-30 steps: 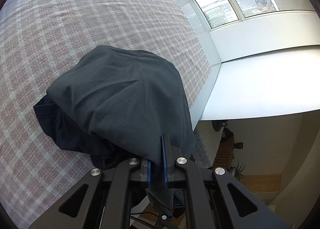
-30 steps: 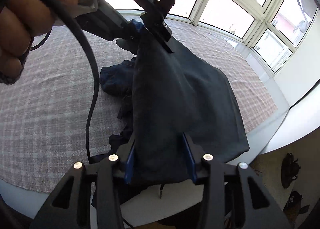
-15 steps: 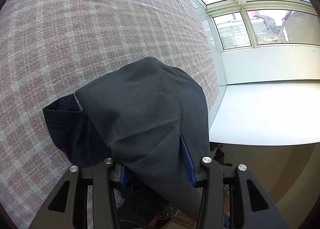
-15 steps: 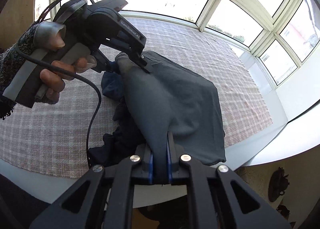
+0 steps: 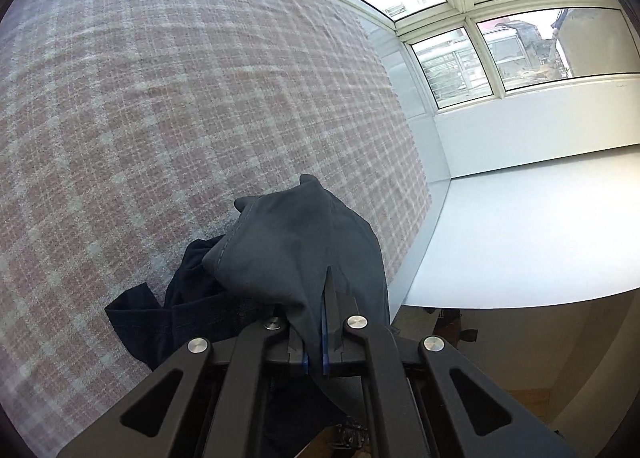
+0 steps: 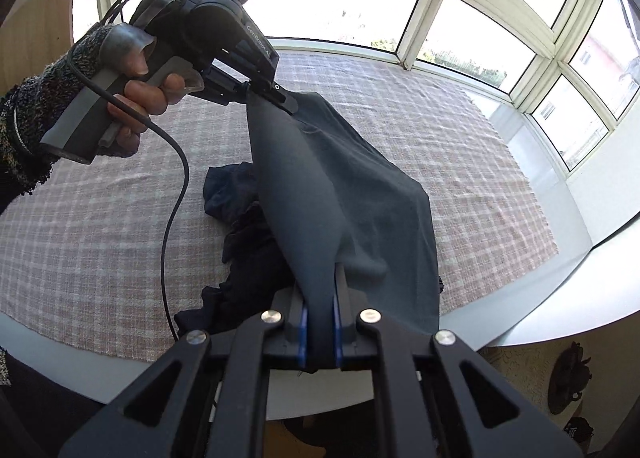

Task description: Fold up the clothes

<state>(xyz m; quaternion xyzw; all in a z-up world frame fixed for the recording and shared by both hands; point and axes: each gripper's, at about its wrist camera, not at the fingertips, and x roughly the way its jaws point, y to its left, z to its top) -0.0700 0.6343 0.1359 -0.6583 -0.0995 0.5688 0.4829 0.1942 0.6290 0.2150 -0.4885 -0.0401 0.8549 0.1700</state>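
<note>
While both tools, left (image 6: 276,96) and right (image 6: 320,332), pinch the cloth (image 6: 320,194) shut, its taut edge runs near-to-far.

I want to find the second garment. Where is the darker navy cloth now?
In the right wrist view the darker navy cloth lies crumpled on the checked blanket, left of and partly under the grey garment stretched between both claws.

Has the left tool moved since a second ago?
Yes. In the right wrist view, the left tool has moved away from the camera, toward the windows, stretching the grey garment.
</note>
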